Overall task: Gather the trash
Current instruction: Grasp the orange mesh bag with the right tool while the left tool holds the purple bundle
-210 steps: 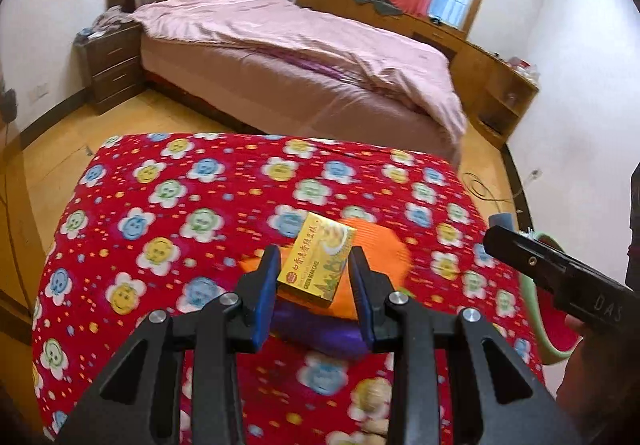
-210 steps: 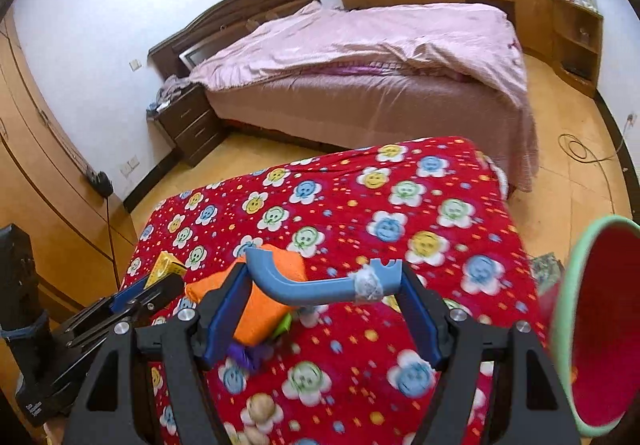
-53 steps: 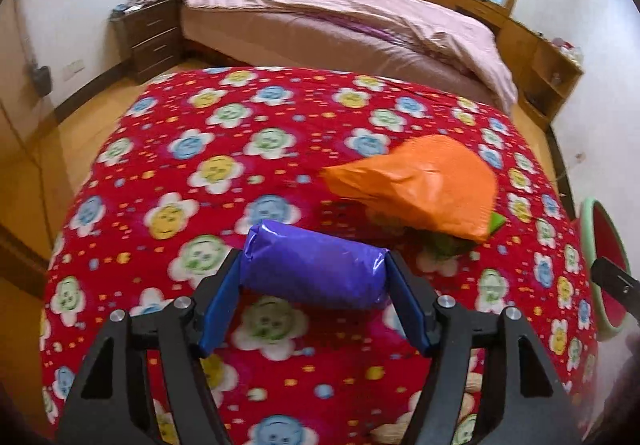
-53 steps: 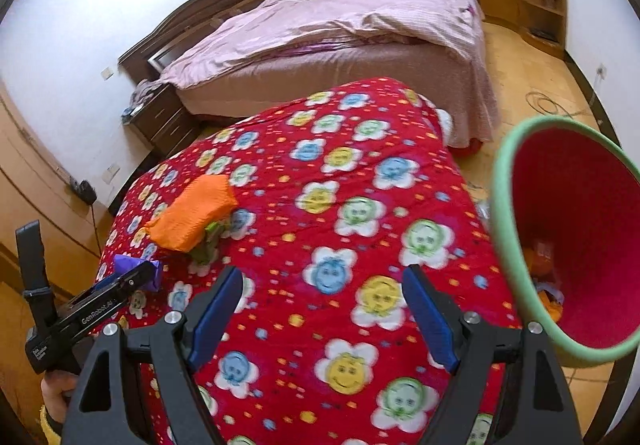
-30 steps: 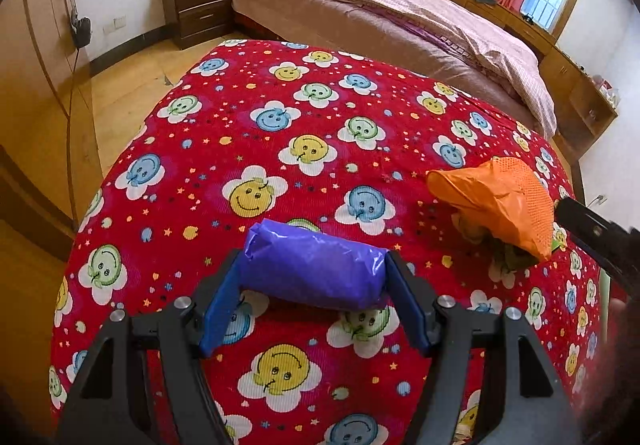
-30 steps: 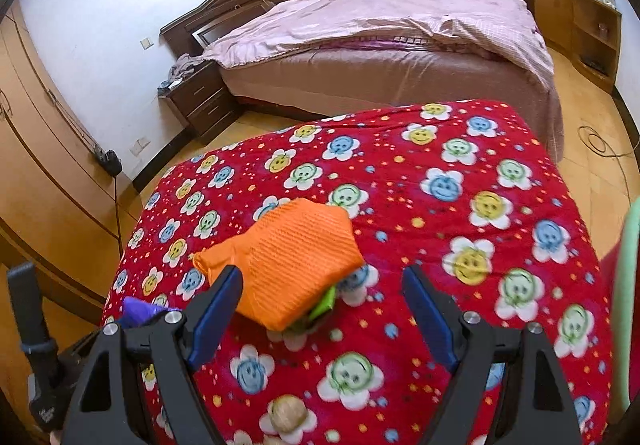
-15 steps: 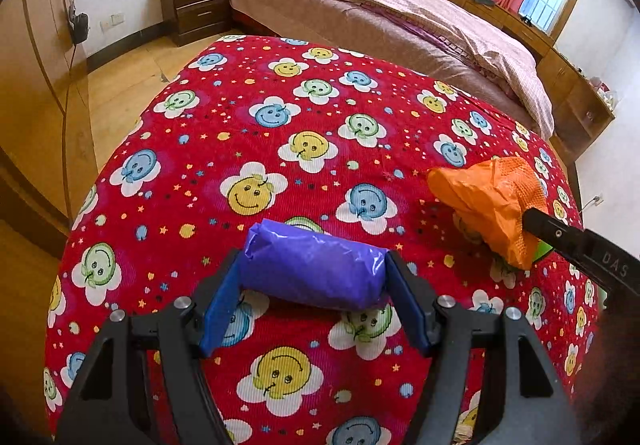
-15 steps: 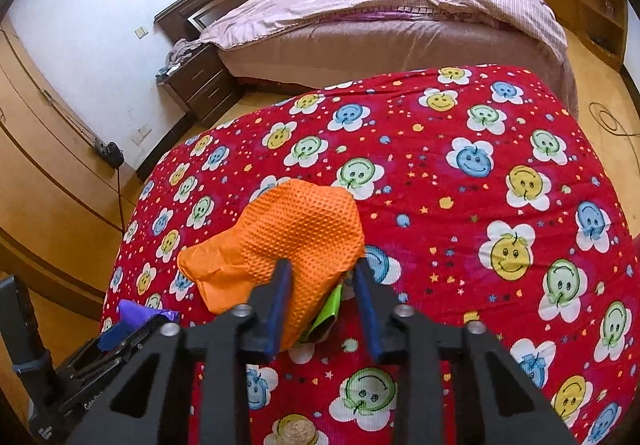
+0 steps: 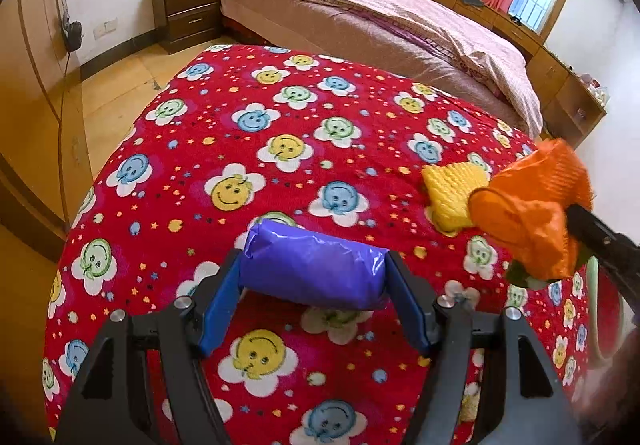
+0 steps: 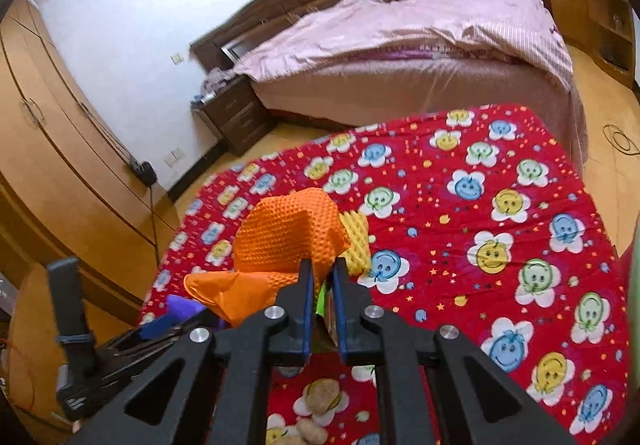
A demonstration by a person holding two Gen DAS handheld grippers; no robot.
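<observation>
The right gripper has its jaws pinched narrow on the orange glove, lifted at ten o'clock off the tabletop. The left gripper holds the purple packet in wide jaws. The glove's limp cuff could slip free — the pinch catches only an edge.
</observation>
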